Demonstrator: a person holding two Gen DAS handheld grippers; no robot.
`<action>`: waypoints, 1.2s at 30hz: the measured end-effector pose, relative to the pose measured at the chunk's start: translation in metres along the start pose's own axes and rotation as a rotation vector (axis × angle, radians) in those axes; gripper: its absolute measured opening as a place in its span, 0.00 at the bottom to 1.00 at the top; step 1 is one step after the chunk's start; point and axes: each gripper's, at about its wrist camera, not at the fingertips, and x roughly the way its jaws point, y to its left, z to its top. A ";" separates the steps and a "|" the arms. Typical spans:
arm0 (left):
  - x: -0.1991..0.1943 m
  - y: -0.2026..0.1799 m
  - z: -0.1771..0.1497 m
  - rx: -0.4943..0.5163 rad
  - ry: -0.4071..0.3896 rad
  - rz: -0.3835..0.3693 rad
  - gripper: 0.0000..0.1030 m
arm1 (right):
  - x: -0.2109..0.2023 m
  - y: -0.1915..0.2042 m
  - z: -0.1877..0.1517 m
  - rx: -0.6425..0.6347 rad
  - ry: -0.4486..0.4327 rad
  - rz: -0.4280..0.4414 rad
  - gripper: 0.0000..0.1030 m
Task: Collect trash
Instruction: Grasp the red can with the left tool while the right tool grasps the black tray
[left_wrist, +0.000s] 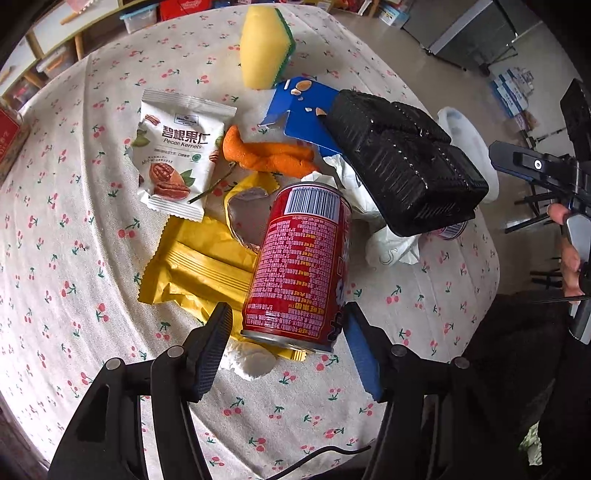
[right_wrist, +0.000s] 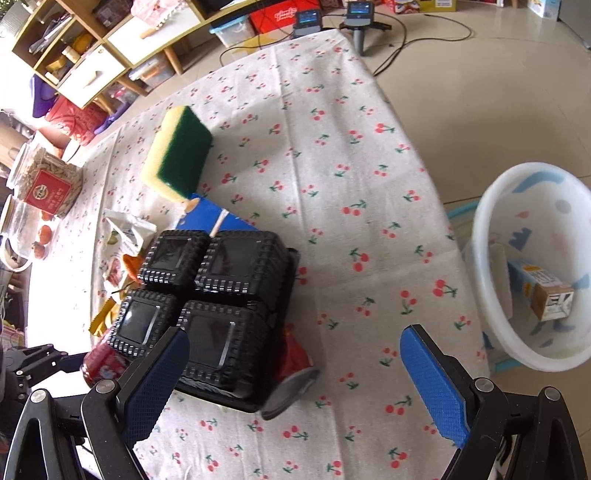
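Left tool (left_wrist: 288, 343) spread wide, straddling the base of a red printed drink can (left_wrist: 303, 266) lying on the cherry-print desk (left_wrist: 74, 258), pads apart from it. Right tool (right_wrist: 295, 380) wide, empty, black ribbed plastic tray (right_wrist: 207, 295) at 11 o'clock, white plastic bin (right_wrist: 491, 236) at 2 o'clock.

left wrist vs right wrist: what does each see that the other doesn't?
Left wrist only: the pecan packet's front, yellow wrapper, crumpled tissue, and the left gripper open around the red can.

Right wrist only: white bin on the floor with a carton inside, glass jars, and the open right gripper.

Both: black tray, sponge, blue card, cherry tablecloth.
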 end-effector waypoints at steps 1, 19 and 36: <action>-0.002 0.001 0.000 -0.011 -0.010 -0.006 0.64 | 0.002 0.003 0.000 -0.003 0.005 0.007 0.93; 0.008 0.004 0.019 -0.126 -0.139 -0.048 0.54 | 0.034 0.019 0.000 0.038 0.078 0.157 0.31; -0.033 0.027 -0.018 -0.248 -0.263 -0.019 0.54 | 0.033 0.021 0.008 0.055 0.065 0.199 0.60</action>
